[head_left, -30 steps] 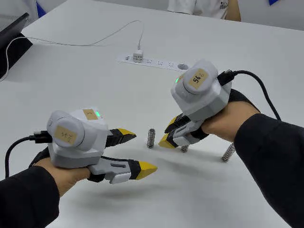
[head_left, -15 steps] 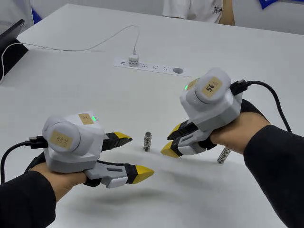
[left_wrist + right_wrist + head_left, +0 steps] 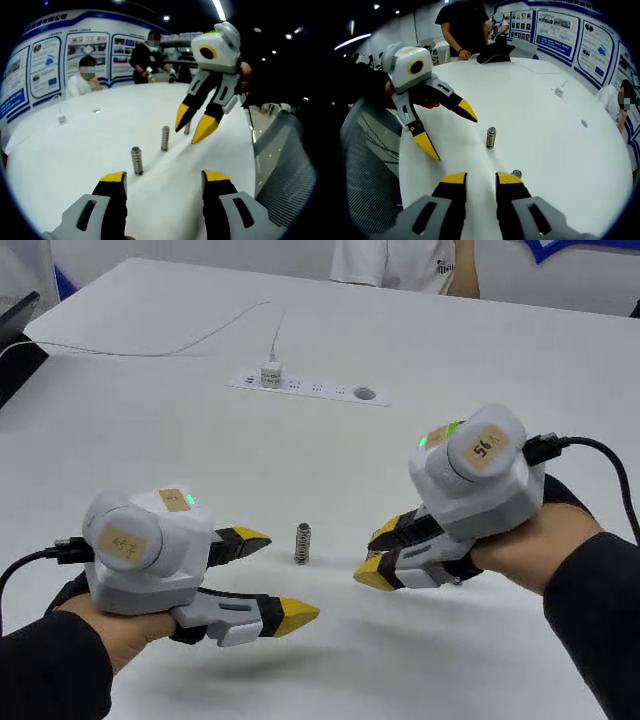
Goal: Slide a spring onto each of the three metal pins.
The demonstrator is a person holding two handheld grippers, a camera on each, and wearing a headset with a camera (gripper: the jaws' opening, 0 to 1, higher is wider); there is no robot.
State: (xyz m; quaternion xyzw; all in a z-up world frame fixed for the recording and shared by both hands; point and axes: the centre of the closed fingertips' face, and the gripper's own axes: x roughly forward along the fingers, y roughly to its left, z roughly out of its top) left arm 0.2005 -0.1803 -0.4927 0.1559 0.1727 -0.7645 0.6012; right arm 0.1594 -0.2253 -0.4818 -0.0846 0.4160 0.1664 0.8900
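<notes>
- The left tool (image 3: 278, 575) hovers low over the white desk (image 3: 150, 430) at the near left. Its yellow-tipped jaws are wide apart and hold nothing.
- The right tool (image 3: 378, 555) is on the right, tilted down toward the desk. Its jaws are apart by a narrower gap, with nothing between them.
- The left gripper view shows three springs standing upright in a row on the desk.
- The near spring (image 3: 136, 160) is just ahead of the left tool's jaws, and the middle spring (image 3: 165, 138) is behind it.
- The far spring (image 3: 187, 127) appears between the right tool's two tips in that view. Whether they touch it cannot be told.
- The coils are too small to show whether a pin runs inside each one.
- In the head view the near spring stands between the two tools and touches neither.
- In the right gripper view the top of one spring sits just beside that tool's right-hand jaw tip. Another spring stands upright farther ahead, between it and the left tool.
- A power strip (image 3: 305, 387) with a white plug and a cable (image 3: 150, 348) lies well apart from the springs, toward the far side.
- A person in a white shirt (image 3: 400, 260) is at the desk's far edge.
</notes>
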